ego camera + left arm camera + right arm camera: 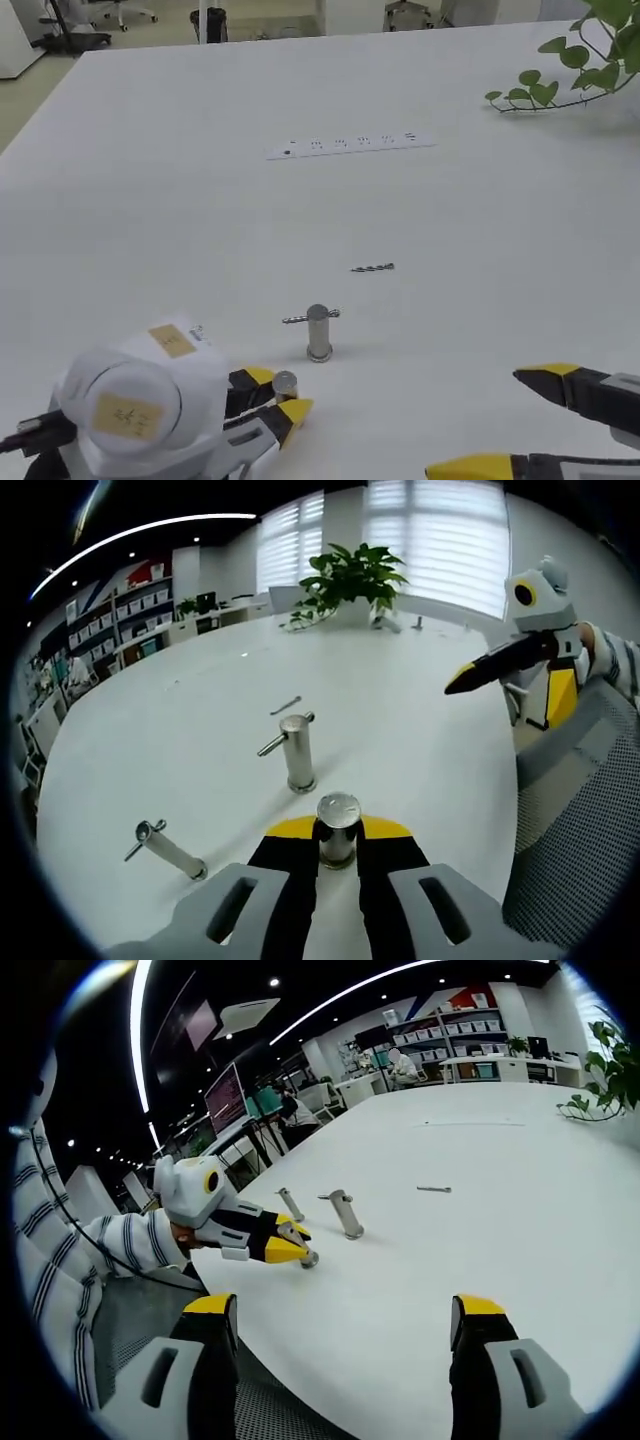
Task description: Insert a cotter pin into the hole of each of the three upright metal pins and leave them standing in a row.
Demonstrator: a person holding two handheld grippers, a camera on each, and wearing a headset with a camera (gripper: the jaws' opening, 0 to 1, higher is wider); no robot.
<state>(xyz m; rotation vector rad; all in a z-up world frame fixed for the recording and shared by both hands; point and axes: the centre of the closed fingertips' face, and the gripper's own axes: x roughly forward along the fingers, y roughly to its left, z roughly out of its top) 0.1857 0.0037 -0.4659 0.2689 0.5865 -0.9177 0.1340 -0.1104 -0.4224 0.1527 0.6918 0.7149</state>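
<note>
At the near edge of the white table (pixel 150 220), the left gripper (pixel 280 393) is seen with its yellow-tipped fingers (pixel 298 408) clenched on a short metal pin (pixel 284 382), which is held upright between the tips. From the left gripper view, the same pin (pixel 338 825) is gripped on both sides just below its round cap. Whether a cotter pin sits in it cannot be told.

Just beyond it, a second metal pin (pixel 319 335) is found standing on the table, with a cotter pin (pixel 300 319) passed through its top. A third metal pin (pixel 170 848) is seen lying on its side in the left gripper view, a cotter pin through its end. A loose cotter pin (pixel 372 268) lies farther out, well apart from the pins.

The right gripper (pixel 510 420) is held off to the side with its fingers (pixel 478 1308) spread wide, nothing between them and nothing touched.

A power strip (pixel 350 144) and a plant (pixel 585 60) are at the far side.
</note>
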